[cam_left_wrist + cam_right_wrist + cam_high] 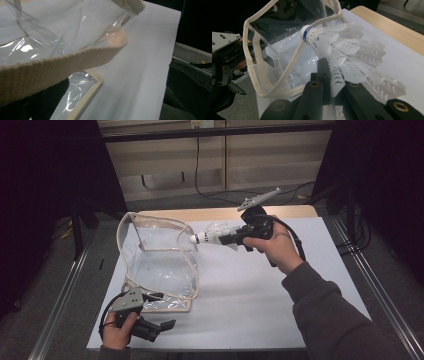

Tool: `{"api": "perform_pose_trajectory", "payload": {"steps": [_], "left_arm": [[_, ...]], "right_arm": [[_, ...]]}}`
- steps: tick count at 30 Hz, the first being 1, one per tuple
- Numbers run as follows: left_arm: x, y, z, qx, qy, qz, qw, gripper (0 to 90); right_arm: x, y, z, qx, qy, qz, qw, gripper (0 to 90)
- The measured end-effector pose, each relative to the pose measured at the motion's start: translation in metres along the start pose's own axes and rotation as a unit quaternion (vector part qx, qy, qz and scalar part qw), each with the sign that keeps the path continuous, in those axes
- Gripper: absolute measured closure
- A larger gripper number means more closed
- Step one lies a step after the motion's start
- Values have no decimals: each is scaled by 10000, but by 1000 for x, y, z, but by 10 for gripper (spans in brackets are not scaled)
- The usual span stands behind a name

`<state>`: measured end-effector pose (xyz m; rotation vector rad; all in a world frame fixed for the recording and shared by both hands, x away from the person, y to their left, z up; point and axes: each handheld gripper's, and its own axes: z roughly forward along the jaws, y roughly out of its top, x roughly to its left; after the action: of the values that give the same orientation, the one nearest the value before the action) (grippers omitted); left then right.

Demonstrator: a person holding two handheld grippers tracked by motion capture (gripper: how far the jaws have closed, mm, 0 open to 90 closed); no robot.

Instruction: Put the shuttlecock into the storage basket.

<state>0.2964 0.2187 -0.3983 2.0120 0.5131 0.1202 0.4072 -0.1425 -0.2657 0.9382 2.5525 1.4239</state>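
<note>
High view, taking the clear bag (159,265) as the landmark: nearest the person, the left gripper (150,327) lies low at the bag's near corner; in the left gripper view the bag's woven strap (62,65) crosses right over its dark jaws, so whether they pinch it or merely sit under it I cannot tell; beyond the bag's open mouth, just to its right and above the white sheet (260,290), the right gripper (227,240) holds a shuttlecock (210,236); its jaws are closed almost fully on the feather skirt, with the cork tip aimed at the mouth.

Judging by looks, the shuttlecock is feather-light, and its skirt thin and easily crushed, so a gentle hold near the stiffer cork end would suit better; the bag is soft, floppy film that sags, and its taped rim (252,65) is the firm place to take hold.

Hard to make out: the bag's far wall through glare, and how far the skirt runs between the jaws.
</note>
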Motion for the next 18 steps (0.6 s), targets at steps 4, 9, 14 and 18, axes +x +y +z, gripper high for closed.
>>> {"api": "perform_pose_trajectory", "payload": {"steps": [4, 9, 14, 18], "left_arm": [[0, 0, 0, 6, -4, 2, 10000, 44], [-1, 0, 1, -28, -16, -35, 10000, 44], [0, 0, 1, 10, -13, 10, 10000, 44], [0, 0, 2, 30, -19, 24, 10000, 44]], "right_arm": [[3, 5, 0, -62, 50, -30, 10000, 880], [8, 10, 4, -36, 78, -101, 9999, 881], [12, 12, 10, 10, 102, -125, 9999, 880], [16, 15, 14, -6, 152, -135, 9998, 880]]}}
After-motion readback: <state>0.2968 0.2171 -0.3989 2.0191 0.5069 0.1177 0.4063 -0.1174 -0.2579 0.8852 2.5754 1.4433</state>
